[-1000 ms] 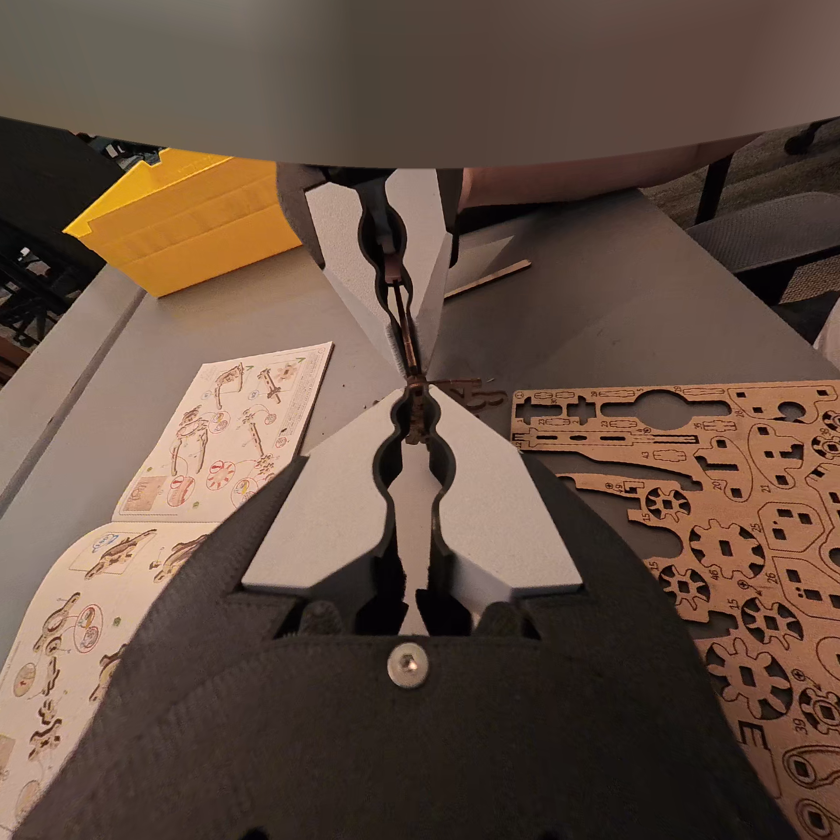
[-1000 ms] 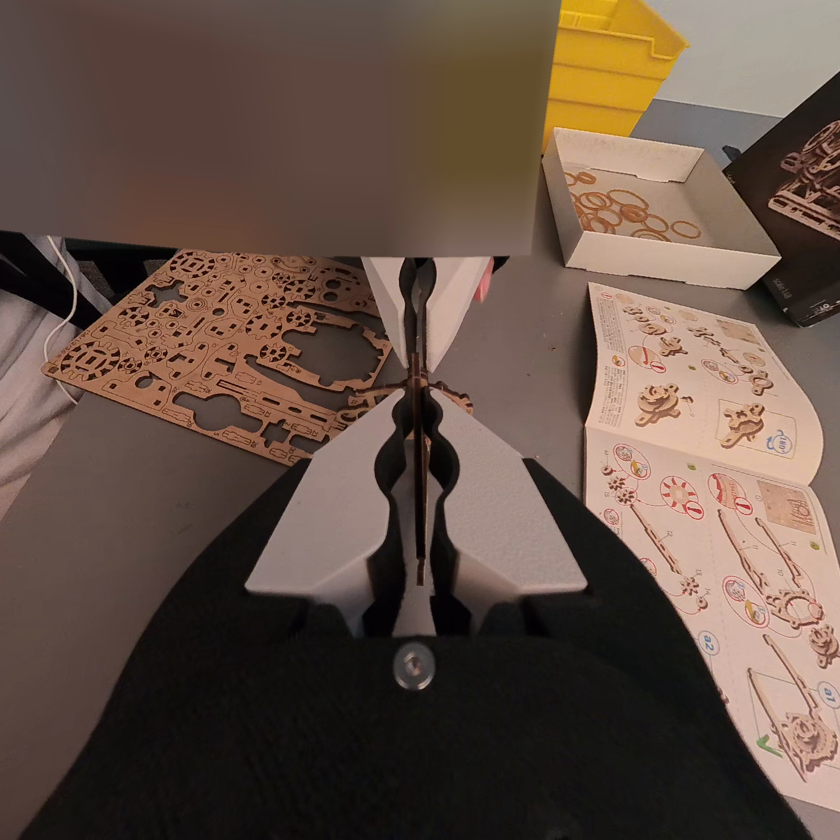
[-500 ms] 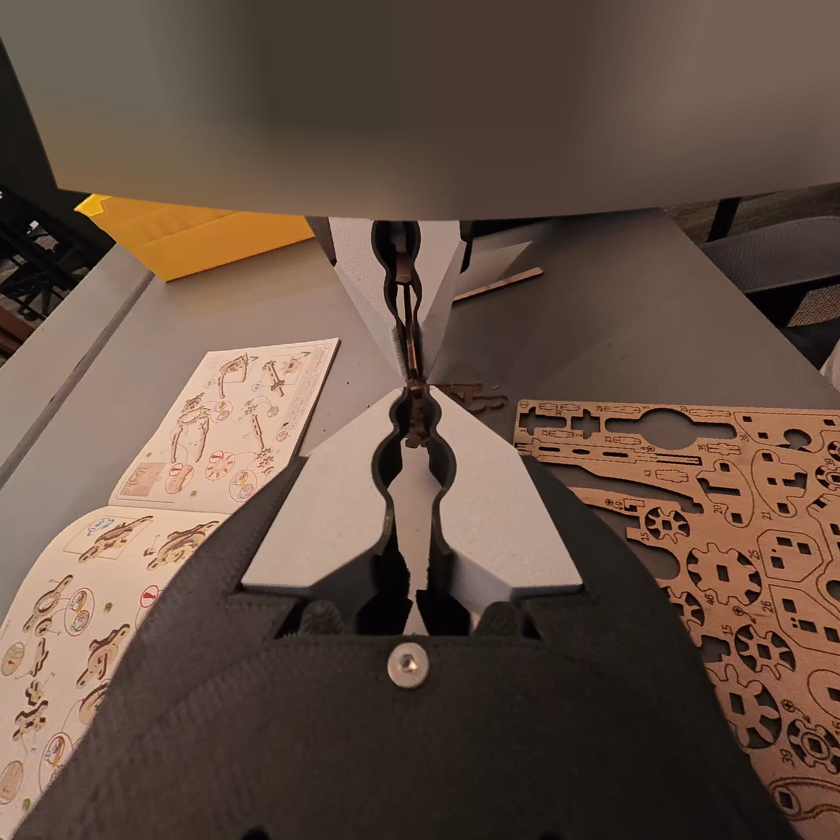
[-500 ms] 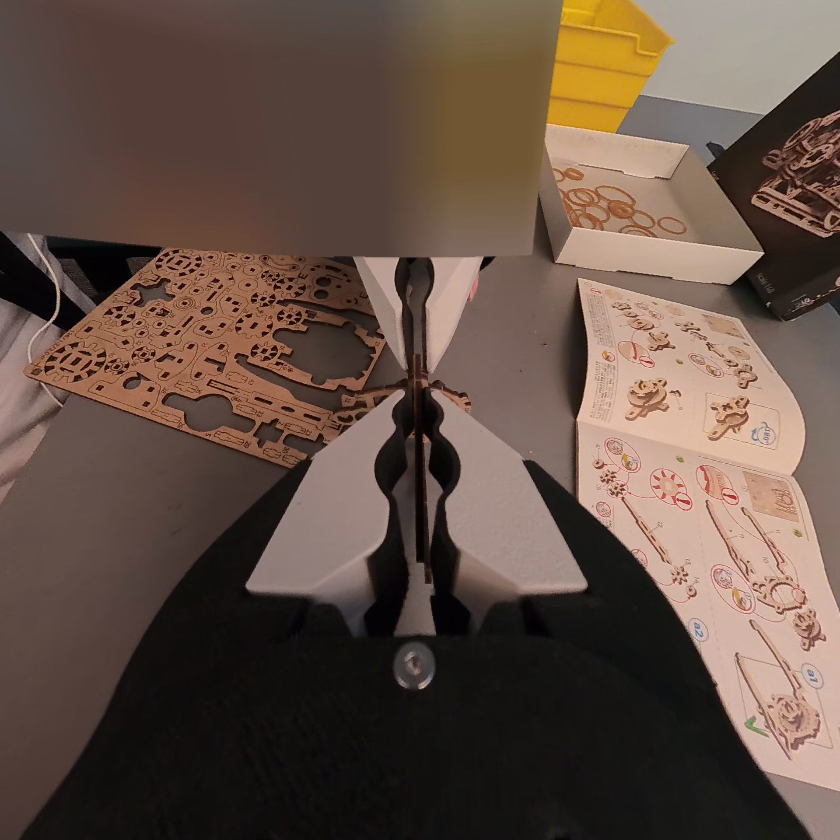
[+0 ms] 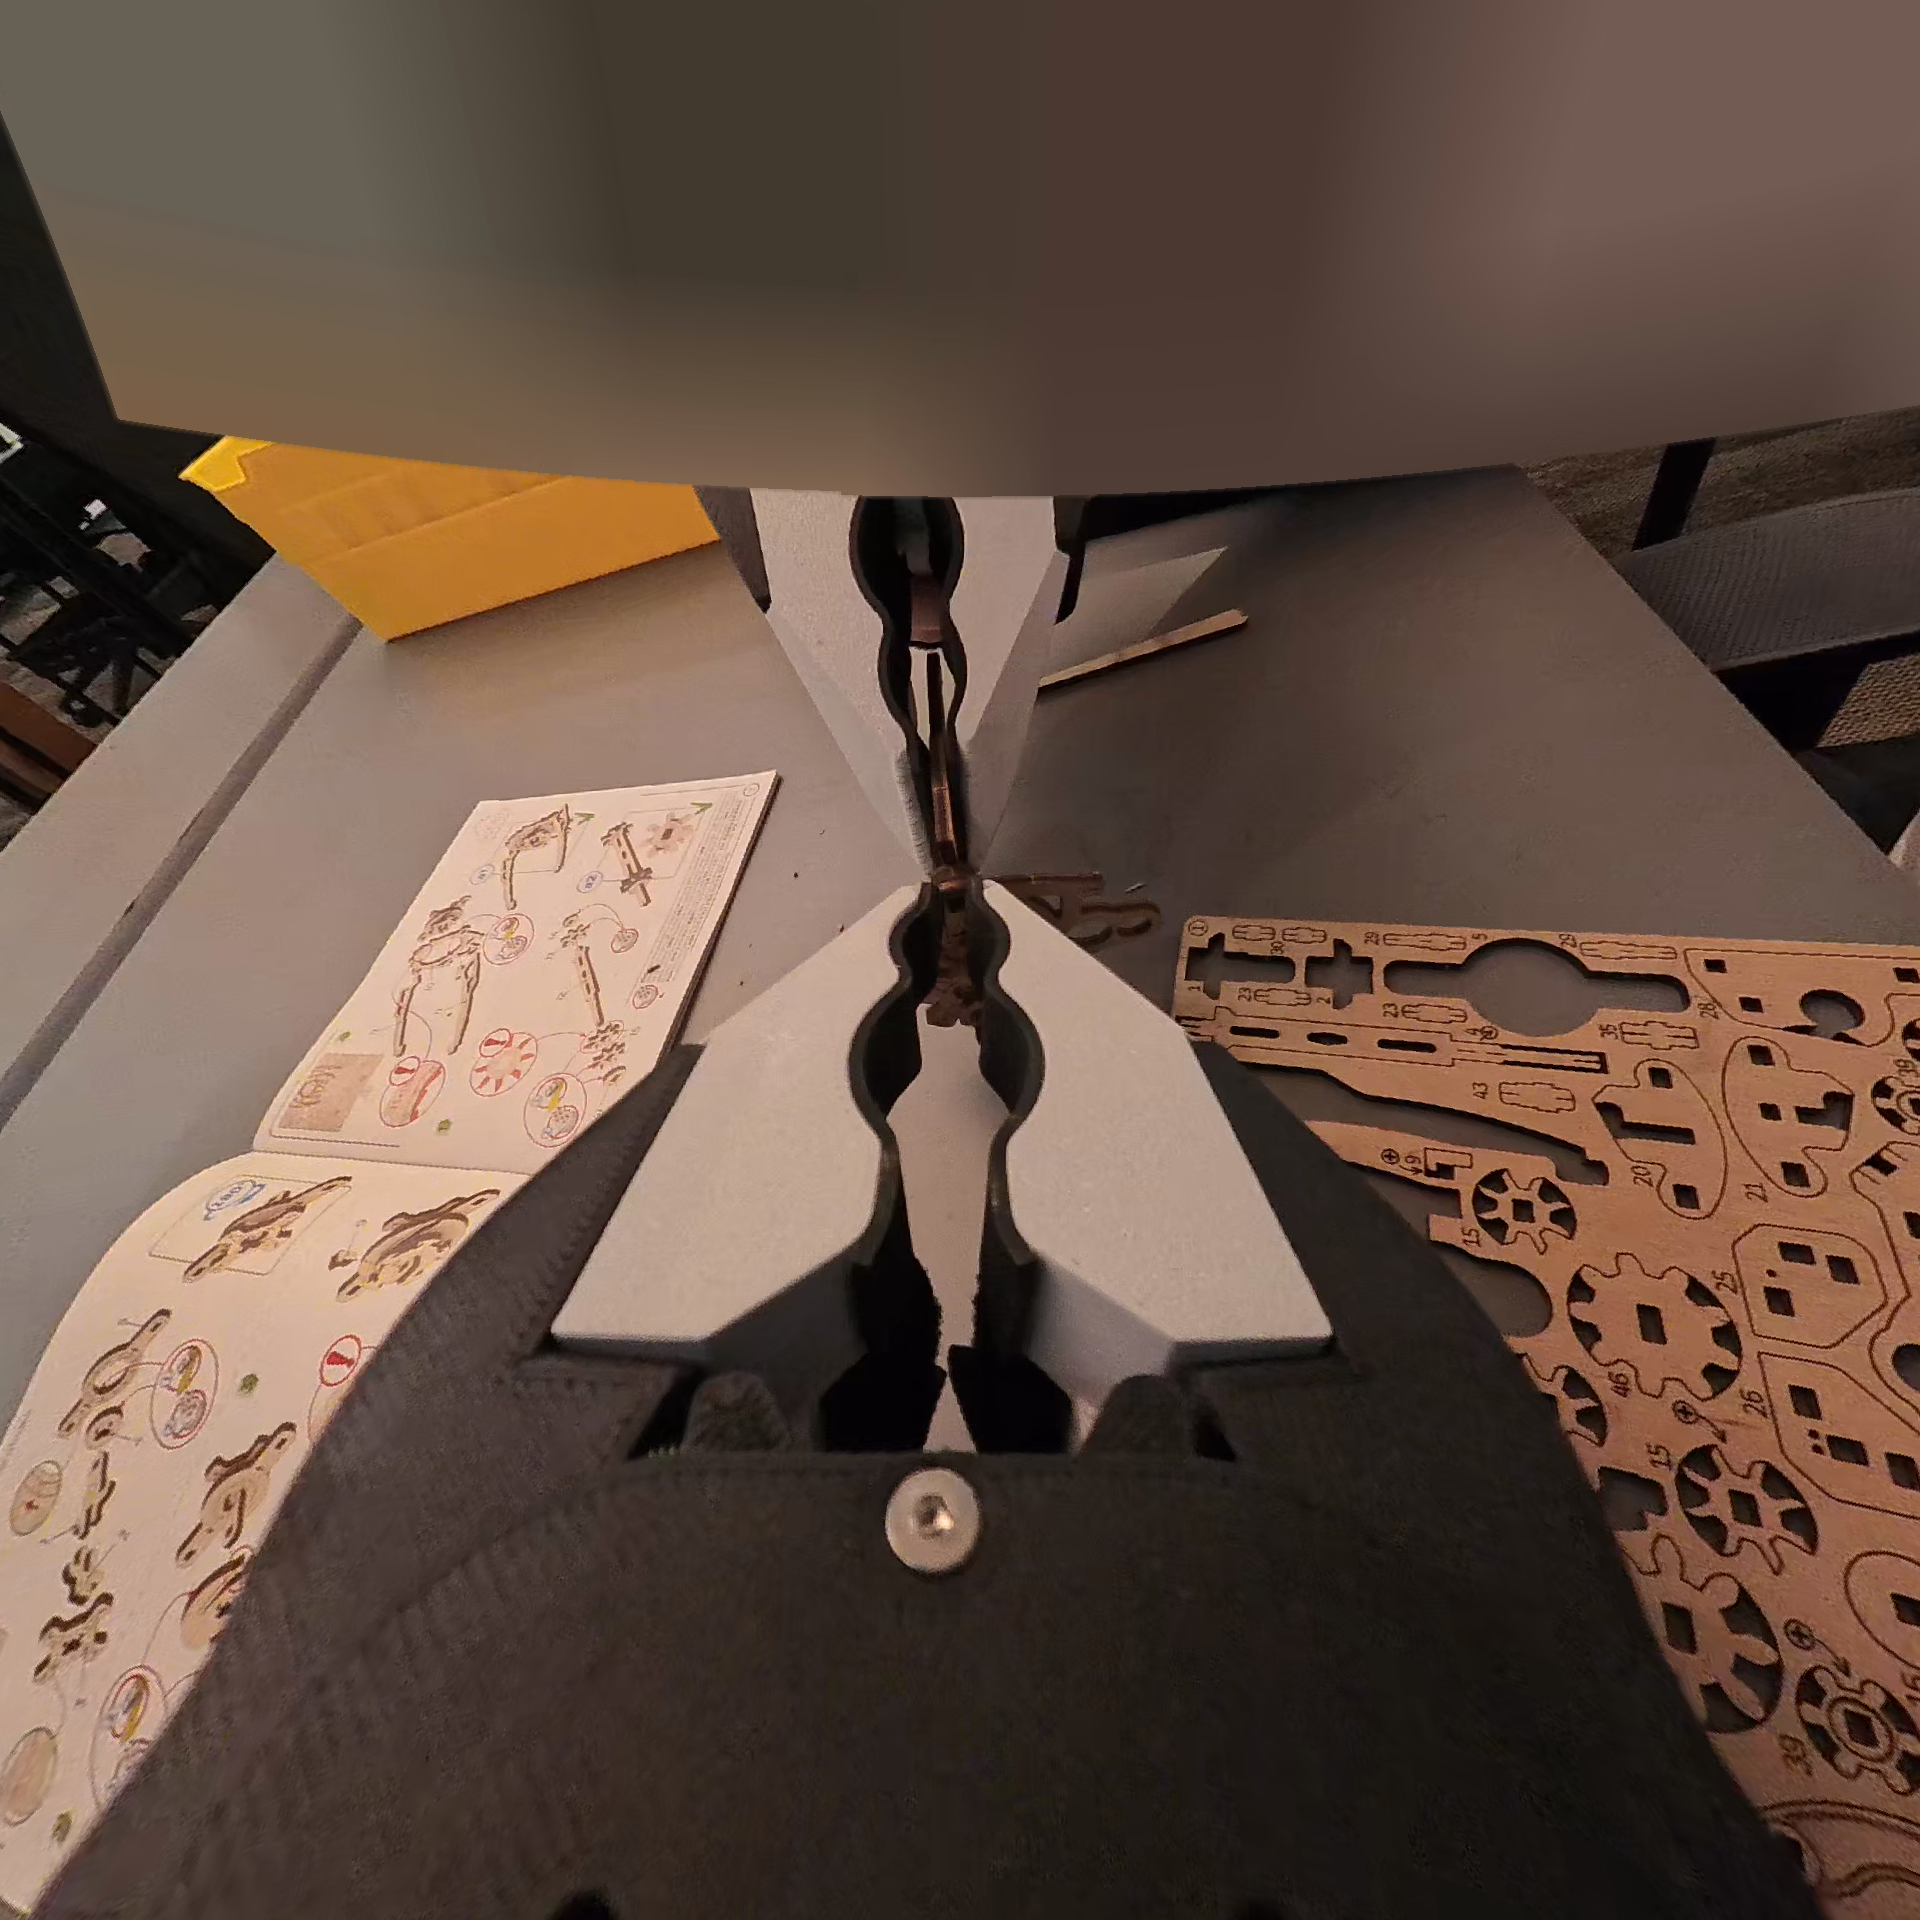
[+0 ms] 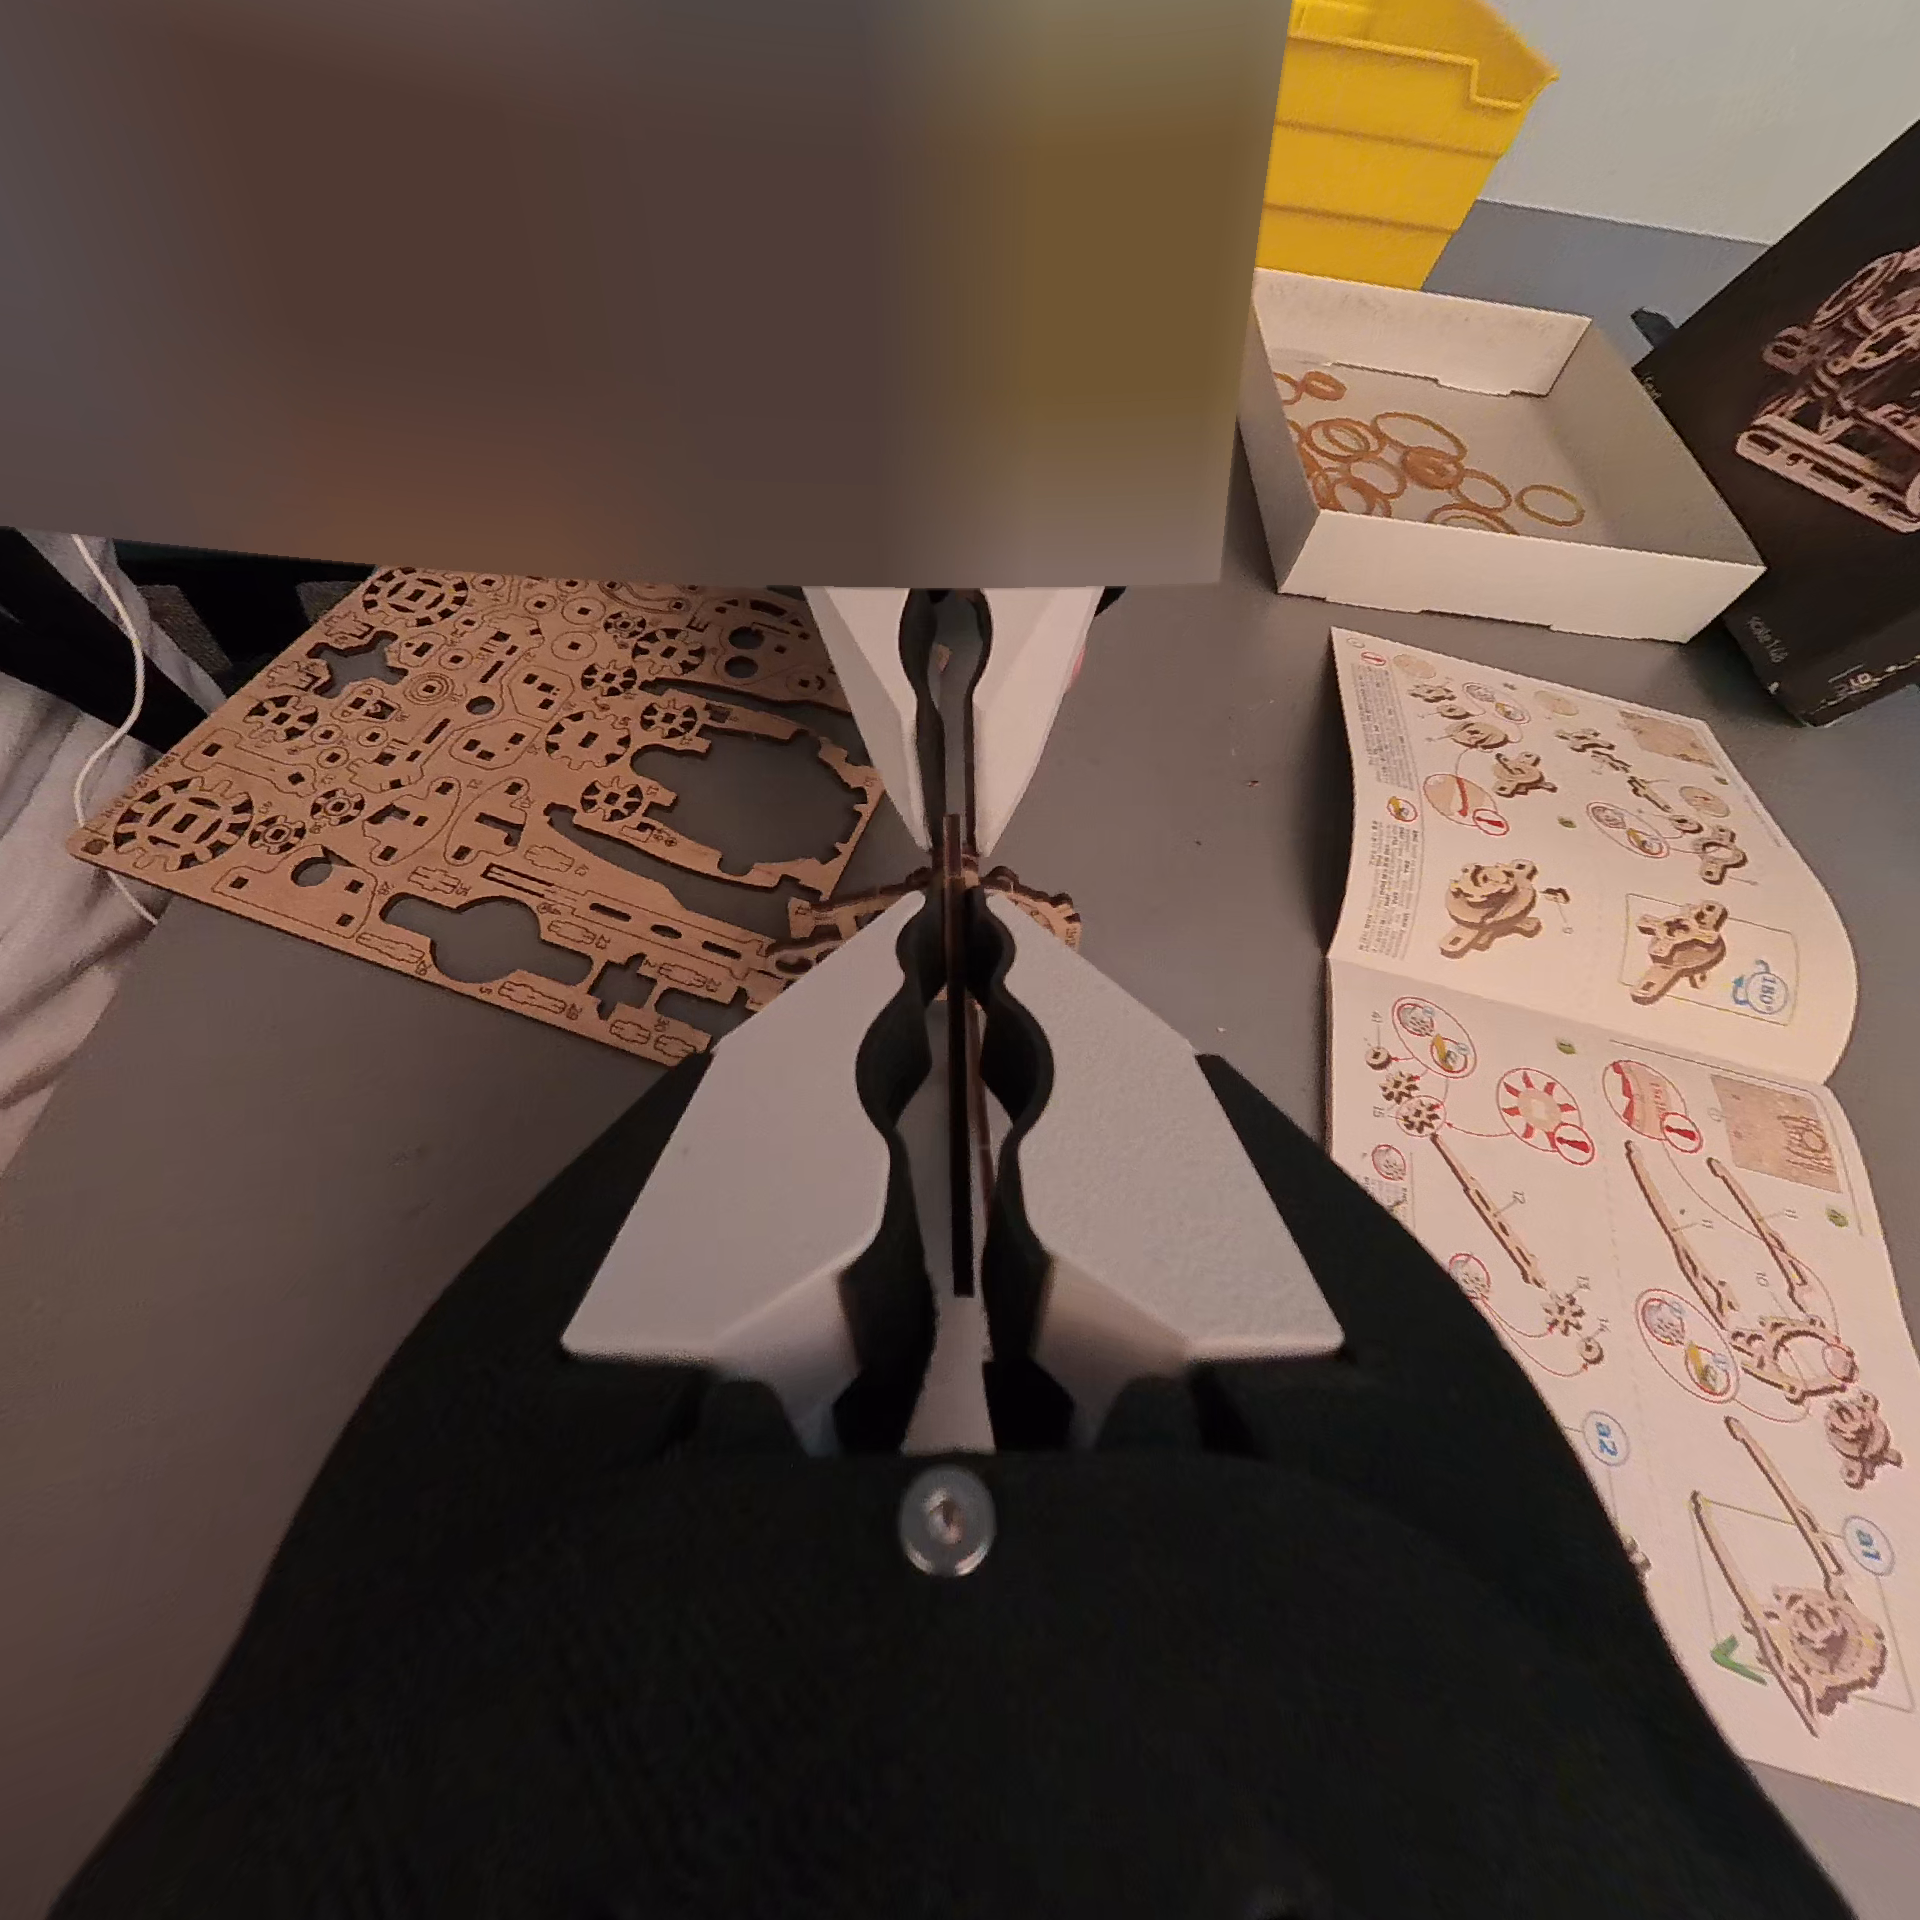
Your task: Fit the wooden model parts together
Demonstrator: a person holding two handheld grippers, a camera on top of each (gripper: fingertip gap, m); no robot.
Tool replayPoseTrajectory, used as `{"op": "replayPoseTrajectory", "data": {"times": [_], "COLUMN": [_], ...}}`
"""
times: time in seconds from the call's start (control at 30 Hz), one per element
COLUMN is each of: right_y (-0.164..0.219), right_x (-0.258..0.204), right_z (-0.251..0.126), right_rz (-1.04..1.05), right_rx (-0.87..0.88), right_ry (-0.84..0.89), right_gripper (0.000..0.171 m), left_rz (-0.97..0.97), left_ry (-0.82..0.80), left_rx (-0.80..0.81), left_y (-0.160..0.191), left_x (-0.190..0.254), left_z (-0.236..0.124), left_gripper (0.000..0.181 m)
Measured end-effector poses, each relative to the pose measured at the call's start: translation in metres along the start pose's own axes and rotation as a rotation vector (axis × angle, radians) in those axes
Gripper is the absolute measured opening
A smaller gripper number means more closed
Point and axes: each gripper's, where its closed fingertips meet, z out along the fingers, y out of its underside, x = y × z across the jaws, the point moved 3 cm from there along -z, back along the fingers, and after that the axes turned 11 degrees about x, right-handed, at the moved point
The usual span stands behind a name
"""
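While two handheld grippers meet tip to tip above a grey table (image 5: 1455,748), the left gripper (image 5: 948,914) pinches a small toothed wooden piece (image 5: 951,987) between its nearly closed fingers. Facing it, the right gripper (image 6: 951,894) clamps a thin flat wooden strip (image 6: 961,1143) edge-on, the strip's front end touching the small piece where the tips converge. A laser-cut wooden parts sheet (image 5: 1662,1195) lies flat on the table beside an open instruction booklet (image 5: 520,987). Farther back sit a yellow bin (image 6: 1382,156), a white box (image 6: 1507,561) holding rubber bands (image 6: 1392,457), and a dark product box (image 6: 1829,416).
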Motion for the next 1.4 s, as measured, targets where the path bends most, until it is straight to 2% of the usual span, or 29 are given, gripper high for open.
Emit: {"op": "replayPoseTrajectory", "data": {"times": [0.6,0.9,1.03,1.4], "right_y": [-0.001,-0.0006,-0.0009,0.0005], "right_x": [0.0011,-0.0022,0.0002,0.0038], "right_z": [0.0023,-0.0003,-0.0039,-0.0027], "right_rz": [-0.018,-0.018,0.005,0.013], "right_rx": [-0.008,0.003,0.019,0.031], "right_ry": [0.016,-0.033,-0.033,-0.017], "right_gripper": [0.0,0.0,0.0,0.001], "left_rz": [0.038,0.104,0.068,0.054], "left_ry": [-0.003,-0.007,0.033,-0.004], "left_rx": [-0.007,-0.011,0.019,-0.005], "left_y": [0.0001,0.0006,-0.0014,0.0019], "left_x": [0.0005,-0.0004,0.0049,0.0013], "left_z": [0.0,-0.0009,-0.0017,0.0028], "left_gripper": [0.002,0.0,0.0,0.005]}}
